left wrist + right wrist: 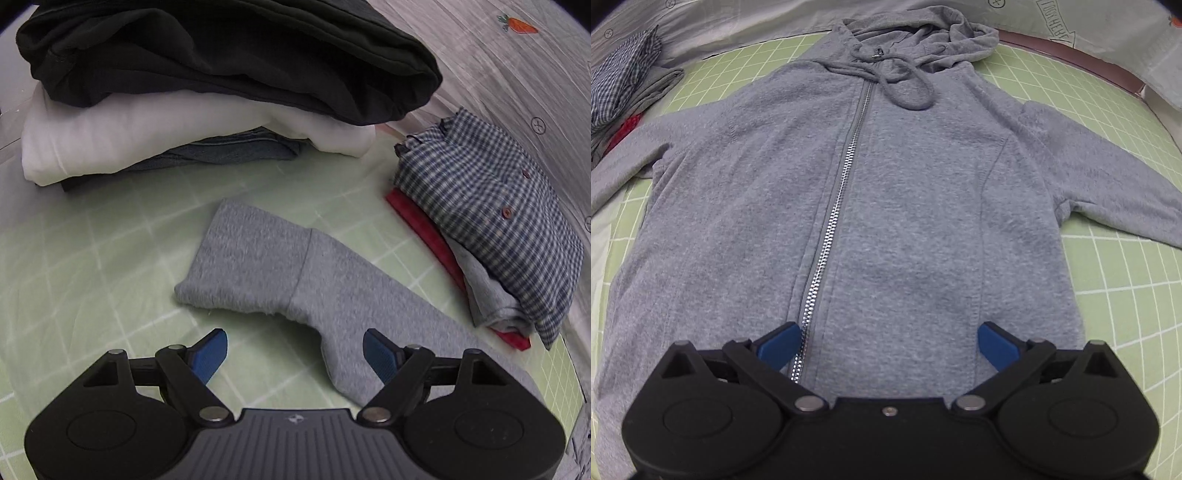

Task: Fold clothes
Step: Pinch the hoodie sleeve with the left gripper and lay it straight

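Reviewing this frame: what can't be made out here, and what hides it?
- Hoodie hem, right wrist view: covered by the open right tongs.
- Its right sleeve's cuff: cut off by the frame edge.
- Dark garments low in the big pile, left wrist view: hidden under the white one; kind unclear.
- Red item: mostly buried under the checked shirt.
- Left tongs open, empty.

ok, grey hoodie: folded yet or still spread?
Spread. The grey hoodie lies flat, front up, zipper closed, both sleeves out to the sides, hood not tucked.

the pale sheet [1089, 33] bears printed letters too warped to read surely.
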Motion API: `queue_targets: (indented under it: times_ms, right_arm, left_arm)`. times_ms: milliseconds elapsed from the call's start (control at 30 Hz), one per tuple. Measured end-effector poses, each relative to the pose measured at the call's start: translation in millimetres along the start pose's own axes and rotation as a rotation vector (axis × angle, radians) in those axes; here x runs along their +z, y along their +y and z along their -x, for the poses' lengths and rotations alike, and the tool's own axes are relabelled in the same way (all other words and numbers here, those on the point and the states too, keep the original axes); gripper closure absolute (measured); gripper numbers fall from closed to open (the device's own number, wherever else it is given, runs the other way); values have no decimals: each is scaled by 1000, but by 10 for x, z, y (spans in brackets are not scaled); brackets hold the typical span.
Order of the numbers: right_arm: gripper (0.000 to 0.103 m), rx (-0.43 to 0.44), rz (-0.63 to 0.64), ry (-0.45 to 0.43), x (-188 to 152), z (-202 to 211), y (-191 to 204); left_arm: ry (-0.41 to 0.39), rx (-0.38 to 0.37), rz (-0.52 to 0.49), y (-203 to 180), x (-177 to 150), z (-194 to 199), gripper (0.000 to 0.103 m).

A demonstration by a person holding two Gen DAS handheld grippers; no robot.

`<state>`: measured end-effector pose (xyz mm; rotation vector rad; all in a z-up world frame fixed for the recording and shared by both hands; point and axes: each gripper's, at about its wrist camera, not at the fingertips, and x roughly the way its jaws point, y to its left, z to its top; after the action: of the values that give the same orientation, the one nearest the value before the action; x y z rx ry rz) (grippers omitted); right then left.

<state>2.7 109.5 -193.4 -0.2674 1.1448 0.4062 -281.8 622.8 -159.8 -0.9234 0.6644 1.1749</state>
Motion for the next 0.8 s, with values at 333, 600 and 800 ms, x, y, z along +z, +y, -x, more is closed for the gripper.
queue_targets:
  times_ms: [333,600,800]
  right_arm:
    - [0,-20,-46,-10,-26,8,18]
    - [0,-30,-66,-30,-74,19,-9]
    - [0,-41,-59,-39,-65,39,4]
  left_arm:
    - [-57,67,-21,-28,107,-83,90]
    - [-146,-9,19,225,-5,659,92]
    - [-30,43,122,620,-273,580,92]
